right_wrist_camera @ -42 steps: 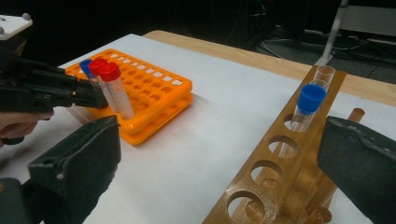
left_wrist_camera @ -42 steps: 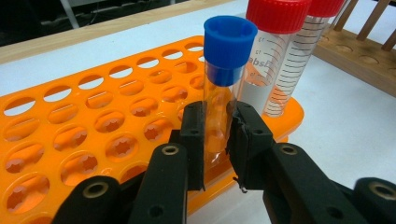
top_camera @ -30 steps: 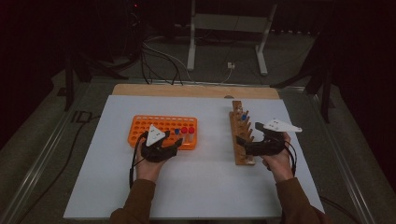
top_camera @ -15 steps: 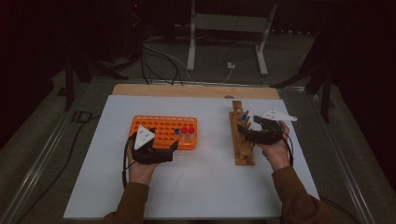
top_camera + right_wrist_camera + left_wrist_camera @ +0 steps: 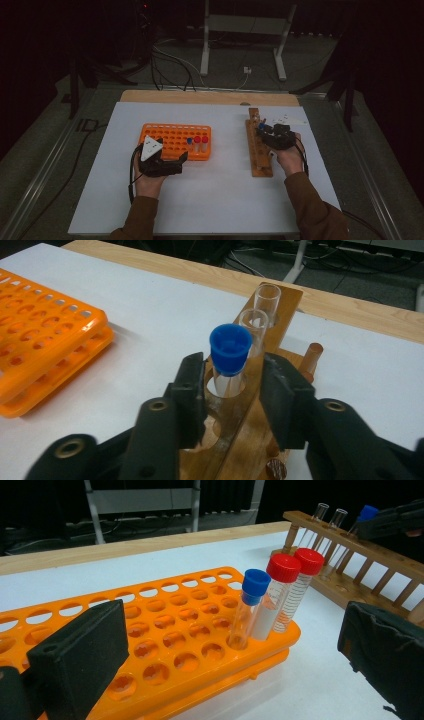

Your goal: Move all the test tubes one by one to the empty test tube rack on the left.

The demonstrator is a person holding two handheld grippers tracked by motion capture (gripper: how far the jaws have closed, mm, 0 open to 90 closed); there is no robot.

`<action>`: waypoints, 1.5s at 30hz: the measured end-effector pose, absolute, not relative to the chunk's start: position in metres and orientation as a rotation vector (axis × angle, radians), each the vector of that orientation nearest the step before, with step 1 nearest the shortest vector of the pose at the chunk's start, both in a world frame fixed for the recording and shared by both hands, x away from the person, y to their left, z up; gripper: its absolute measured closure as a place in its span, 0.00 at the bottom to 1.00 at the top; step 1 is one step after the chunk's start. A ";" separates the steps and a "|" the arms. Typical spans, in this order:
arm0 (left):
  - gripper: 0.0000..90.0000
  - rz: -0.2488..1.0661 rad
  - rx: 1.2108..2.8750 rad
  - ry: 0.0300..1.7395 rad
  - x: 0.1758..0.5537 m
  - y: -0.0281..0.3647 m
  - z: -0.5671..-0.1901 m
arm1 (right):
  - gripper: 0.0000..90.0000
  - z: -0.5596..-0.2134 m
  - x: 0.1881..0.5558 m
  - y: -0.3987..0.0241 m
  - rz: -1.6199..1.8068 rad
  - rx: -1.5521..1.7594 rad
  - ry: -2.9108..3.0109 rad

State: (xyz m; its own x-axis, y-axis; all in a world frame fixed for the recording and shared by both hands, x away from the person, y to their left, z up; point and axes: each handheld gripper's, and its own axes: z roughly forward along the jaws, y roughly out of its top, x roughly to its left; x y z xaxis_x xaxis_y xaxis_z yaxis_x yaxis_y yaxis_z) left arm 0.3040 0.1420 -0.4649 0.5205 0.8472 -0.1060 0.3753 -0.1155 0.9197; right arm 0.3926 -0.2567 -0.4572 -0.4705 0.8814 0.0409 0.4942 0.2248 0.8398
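While the right gripper (image 5: 230, 390) is held over the near part of the wooden rack (image 5: 260, 150), its jaws have just been closing around a blue-capped tube (image 5: 229, 357) that stands upright in one of the rack's holes. The pads bracket the tube on both sides, with a sliver of gap visible on each side, so no clamping is seen yet. The tube's long axis runs vertical, straight ahead between the pads and just beyond them, so a final squeeze followed by a straight lift would seem to be called for. Two uncapped clear tubes (image 5: 260, 310) stand farther along the same rack.

The left gripper (image 5: 162, 162) is held wide apart and empty at the near edge of the orange rack (image 5: 165, 630) (glossy moulded plastic, a grid of round holes), where one blue-capped tube and two red-capped tubes (image 5: 295, 580) stand together. The right hand is plainly the nearer to the wooden rack.
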 end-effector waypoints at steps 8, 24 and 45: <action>0.01 0.575 1.722 1.045 0.303 0.141 -0.464 | 0.84 -0.459 0.395 -0.252 1.114 1.230 2.058; 0.01 0.600 1.701 1.054 0.301 0.142 -0.463 | 0.85 -0.460 0.396 -0.245 1.116 1.207 2.051; 0.04 0.620 1.683 1.046 0.298 0.141 -0.459 | 0.86 -0.407 0.377 -0.256 1.241 1.114 1.954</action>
State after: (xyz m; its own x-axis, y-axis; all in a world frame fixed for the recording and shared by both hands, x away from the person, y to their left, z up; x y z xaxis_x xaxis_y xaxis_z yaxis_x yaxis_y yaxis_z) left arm 0.2983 0.1415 -0.4593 0.4909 0.8674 -0.0814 0.3447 -0.1076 0.9325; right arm 0.3767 -0.2556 -0.4072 -0.4947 0.8687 -0.0264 0.3455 0.2244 0.9112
